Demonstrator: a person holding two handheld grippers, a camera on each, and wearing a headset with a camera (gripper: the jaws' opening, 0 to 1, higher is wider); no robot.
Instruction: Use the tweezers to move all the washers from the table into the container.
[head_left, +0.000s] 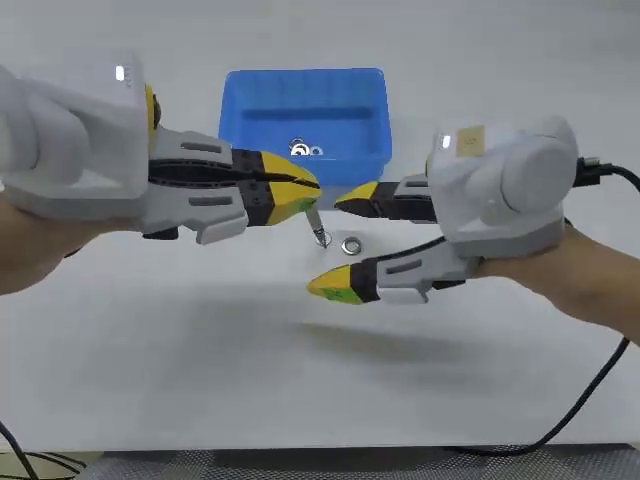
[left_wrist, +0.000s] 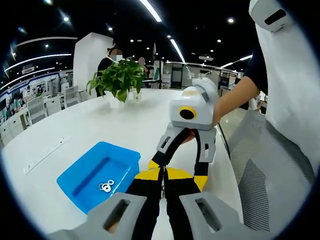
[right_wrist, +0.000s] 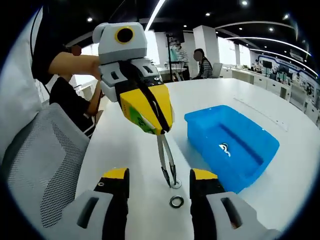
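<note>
My left gripper (head_left: 303, 193) is shut on thin metal tweezers (head_left: 316, 226), which point down at the white table (head_left: 200, 340). In the right gripper view the tweezers (right_wrist: 167, 159) have their tips at a small metal washer (right_wrist: 176, 185) lying on the table. A second washer (right_wrist: 176, 201) lies just nearer. My right gripper (head_left: 340, 243) stands open, its yellow-tipped jaws either side of a washer (head_left: 351, 245). Behind them sits the blue container (head_left: 240, 115) with a few washers (head_left: 303, 151) inside. The left gripper view shows the container (left_wrist: 82, 172) and its washers (left_wrist: 106, 186).
A black cable (head_left: 590, 385) trails from the right gripper over the table's near right edge. Far off on the long table stands a potted plant (left_wrist: 119, 80). A mesh chair (right_wrist: 45, 165) stands beside the table, and people sit farther back.
</note>
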